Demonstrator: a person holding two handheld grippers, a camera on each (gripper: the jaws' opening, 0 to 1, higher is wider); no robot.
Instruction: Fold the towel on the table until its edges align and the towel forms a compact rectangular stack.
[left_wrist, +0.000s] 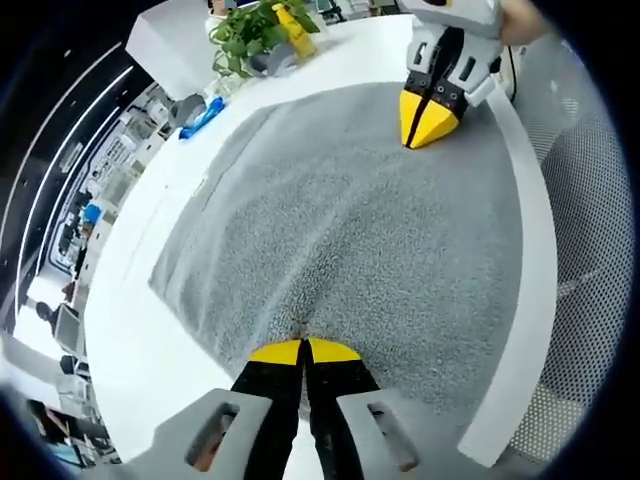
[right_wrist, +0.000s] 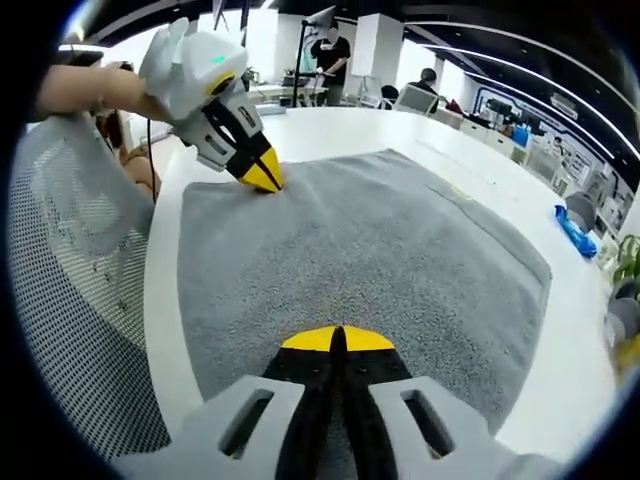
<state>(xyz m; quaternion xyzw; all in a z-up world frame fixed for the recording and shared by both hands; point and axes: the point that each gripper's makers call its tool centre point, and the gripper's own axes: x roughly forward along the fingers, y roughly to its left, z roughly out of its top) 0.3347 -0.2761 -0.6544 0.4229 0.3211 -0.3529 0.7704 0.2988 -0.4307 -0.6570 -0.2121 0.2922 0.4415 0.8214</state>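
A grey towel (left_wrist: 340, 220) lies spread flat on the white table (left_wrist: 130, 330). My left gripper (left_wrist: 303, 346) is shut at the towel's near edge, and the cloth puckers at its yellow tips. In the left gripper view my right gripper (left_wrist: 428, 122) comes in from the top right, shut, with its tips pressed into the towel's corner by the table edge. From the right gripper view the towel (right_wrist: 370, 250) stretches ahead; my right gripper (right_wrist: 335, 340) is shut on its near edge, and my left gripper (right_wrist: 263, 176) pinches the far left corner.
A potted plant (left_wrist: 250, 30), a yellow object (left_wrist: 295, 30), a grey roll (left_wrist: 270, 62) and a blue object (left_wrist: 203, 116) stand beyond the towel's far side. A mesh chair (right_wrist: 80, 300) sits along the table's edge (right_wrist: 160, 290). People stand in the office behind.
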